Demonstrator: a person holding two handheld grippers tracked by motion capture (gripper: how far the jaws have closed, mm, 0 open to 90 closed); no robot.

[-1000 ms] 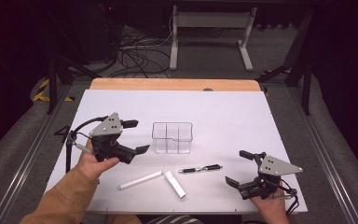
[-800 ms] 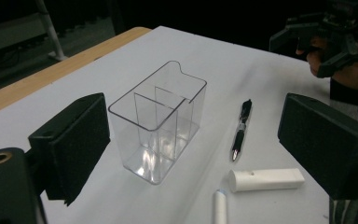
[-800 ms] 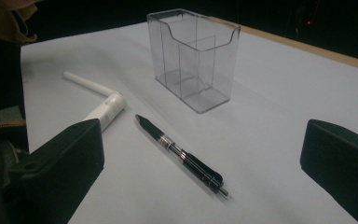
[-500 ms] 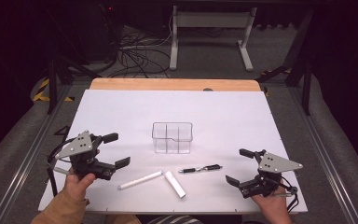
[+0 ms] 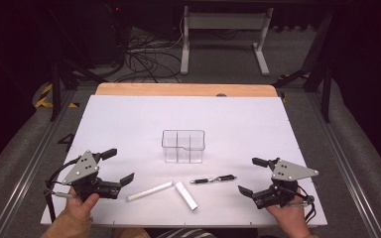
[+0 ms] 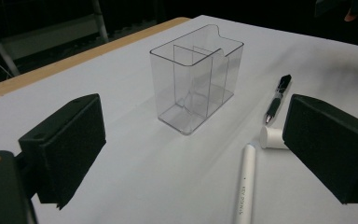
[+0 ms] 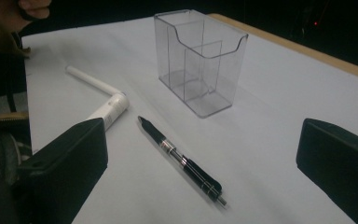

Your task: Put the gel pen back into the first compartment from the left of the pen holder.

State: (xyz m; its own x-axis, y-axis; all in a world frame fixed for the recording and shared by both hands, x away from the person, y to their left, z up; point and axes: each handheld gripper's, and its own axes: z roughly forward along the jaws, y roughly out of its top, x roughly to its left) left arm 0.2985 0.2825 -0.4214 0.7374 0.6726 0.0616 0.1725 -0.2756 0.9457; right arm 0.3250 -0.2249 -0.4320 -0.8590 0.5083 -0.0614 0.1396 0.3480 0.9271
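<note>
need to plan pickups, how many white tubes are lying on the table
2. The longer white tube lies in front of the clear organizer, toward the left gripper; the shorter white tube lies just right of it, ends nearly meeting.

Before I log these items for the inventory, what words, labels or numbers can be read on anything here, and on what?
White marker: a line of small grey print runs along its barrel, too blurred to read.
Black pen: no print can be made out.
Clear organizer: no label.
Second white marker: no print can be made out.
</note>
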